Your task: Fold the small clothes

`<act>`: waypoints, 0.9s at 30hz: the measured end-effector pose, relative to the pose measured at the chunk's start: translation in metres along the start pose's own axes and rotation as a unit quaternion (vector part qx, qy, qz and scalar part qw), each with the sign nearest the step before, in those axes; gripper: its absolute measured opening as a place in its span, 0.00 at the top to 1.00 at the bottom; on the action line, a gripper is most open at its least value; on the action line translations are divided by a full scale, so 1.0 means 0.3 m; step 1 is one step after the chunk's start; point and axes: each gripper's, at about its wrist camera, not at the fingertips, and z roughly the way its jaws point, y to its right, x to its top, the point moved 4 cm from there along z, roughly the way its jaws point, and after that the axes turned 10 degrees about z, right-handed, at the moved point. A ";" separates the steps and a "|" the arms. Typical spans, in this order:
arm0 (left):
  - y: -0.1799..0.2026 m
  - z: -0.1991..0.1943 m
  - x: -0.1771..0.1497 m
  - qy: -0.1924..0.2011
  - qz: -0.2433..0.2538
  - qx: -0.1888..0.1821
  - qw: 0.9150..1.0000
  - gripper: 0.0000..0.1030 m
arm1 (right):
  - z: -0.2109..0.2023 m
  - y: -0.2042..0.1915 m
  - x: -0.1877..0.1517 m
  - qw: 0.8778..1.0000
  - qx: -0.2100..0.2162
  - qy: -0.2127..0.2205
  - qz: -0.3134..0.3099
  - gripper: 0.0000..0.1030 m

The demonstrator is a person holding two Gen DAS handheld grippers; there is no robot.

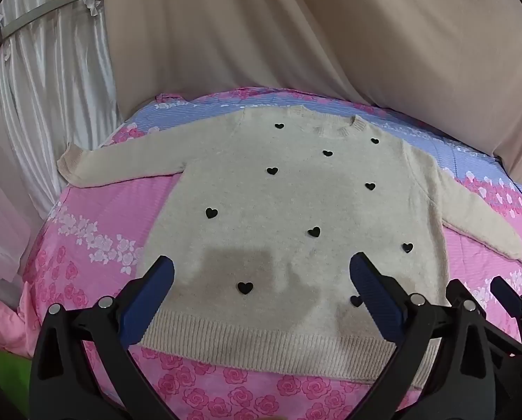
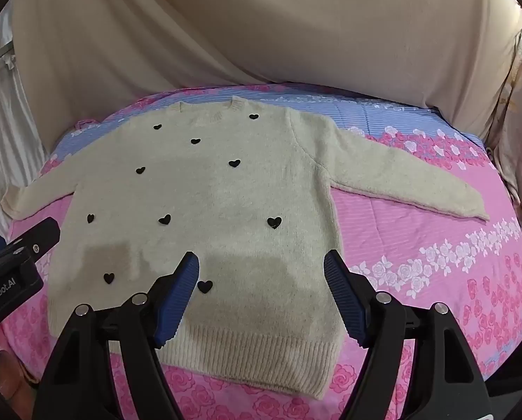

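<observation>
A cream knitted sweater (image 1: 282,196) with small black hearts lies flat, front up, sleeves spread, on a pink and blue floral sheet (image 1: 96,217). It also shows in the right wrist view (image 2: 205,189). My left gripper (image 1: 261,269) is open and empty, hovering above the sweater's lower part near the ribbed hem (image 1: 261,346). My right gripper (image 2: 261,262) is open and empty above the sweater's lower right part. The right gripper also shows at the right edge of the left wrist view (image 1: 478,290). The left gripper's body shows at the left of the right wrist view (image 2: 12,259).
Beige drapes (image 1: 296,35) hang behind the bed. White satin curtains (image 1: 50,87) hang at the left. A pink cloth (image 1: 1,325) lies at the near left. A patterned cloth (image 2: 516,122) hangs at the far right.
</observation>
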 end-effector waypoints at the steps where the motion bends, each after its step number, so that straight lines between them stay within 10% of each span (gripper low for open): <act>1: -0.001 0.001 0.000 0.000 -0.001 0.000 1.000 0.05 | 0.000 0.002 0.002 1.000 0.001 0.000 0.000 0.31; 27: 0.016 -0.002 -0.045 -0.005 0.003 0.000 1.000 0.05 | -0.008 -0.017 -0.016 1.000 0.001 -0.004 -0.018 0.31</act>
